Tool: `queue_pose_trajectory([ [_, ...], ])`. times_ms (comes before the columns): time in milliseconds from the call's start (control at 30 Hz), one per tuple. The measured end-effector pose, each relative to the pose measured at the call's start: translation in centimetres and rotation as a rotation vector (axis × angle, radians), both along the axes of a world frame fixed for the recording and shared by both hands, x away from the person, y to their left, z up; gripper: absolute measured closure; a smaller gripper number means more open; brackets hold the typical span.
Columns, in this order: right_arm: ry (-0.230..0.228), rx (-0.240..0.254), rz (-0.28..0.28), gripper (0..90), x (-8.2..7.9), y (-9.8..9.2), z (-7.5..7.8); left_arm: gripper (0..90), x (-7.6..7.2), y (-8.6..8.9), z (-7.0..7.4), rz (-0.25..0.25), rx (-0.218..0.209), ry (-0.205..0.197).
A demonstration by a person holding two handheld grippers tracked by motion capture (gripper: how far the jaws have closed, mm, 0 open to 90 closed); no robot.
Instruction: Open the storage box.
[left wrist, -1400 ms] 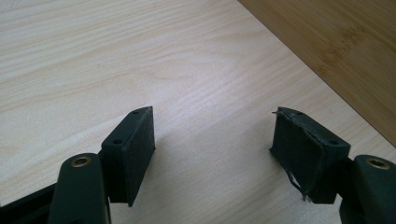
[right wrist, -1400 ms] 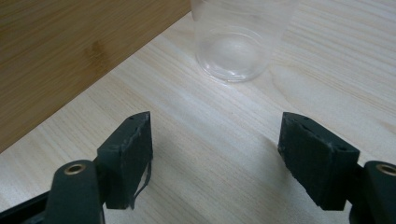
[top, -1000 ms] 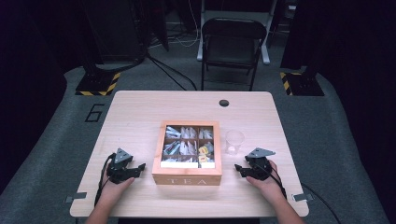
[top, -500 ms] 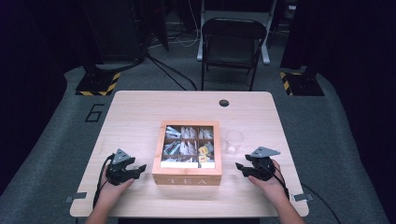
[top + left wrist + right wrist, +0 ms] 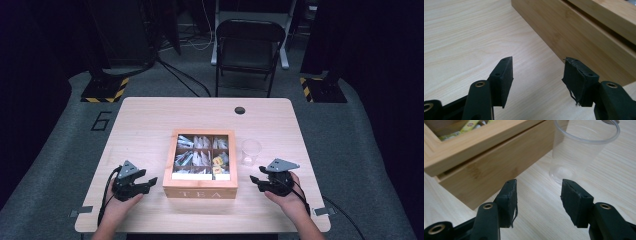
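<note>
Wooden tea box [image 5: 200, 167] is sitting mid-desk [image 5: 150, 125], lid down, clear cup [image 5: 250, 151] standing just beside its right wall. Left tool [image 5: 150, 181] and right tool [image 5: 256, 180] are flanking the box near its front corners, touching nothing. Both have just been narrowing, jaws still spread, nothing between them.

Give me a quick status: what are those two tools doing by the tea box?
Left tool and right tool open, jaws just been closing, nothing between them. Tea box untouched, lid down. Clear plastic cup stands right of box.
</note>
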State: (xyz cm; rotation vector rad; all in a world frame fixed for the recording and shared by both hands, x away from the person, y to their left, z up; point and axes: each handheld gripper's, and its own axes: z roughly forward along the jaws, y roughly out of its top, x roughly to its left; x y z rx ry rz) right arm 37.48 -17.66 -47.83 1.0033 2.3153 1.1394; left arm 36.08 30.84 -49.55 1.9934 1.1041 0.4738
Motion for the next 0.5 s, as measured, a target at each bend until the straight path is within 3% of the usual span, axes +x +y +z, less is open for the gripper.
queue_pose_trajectory([
  [233,0.026,0.053,0.014,47.4,-1.0,0.3,0.3,42.4,-0.5,-0.4,0.5,-0.033,0.009,-0.009],
  [500,0.010,0.082,0.048,50.3,-2.3,0.6,1.0,44.3,-1.2,-0.4,1.0,-0.038,-0.001,-0.016],
])
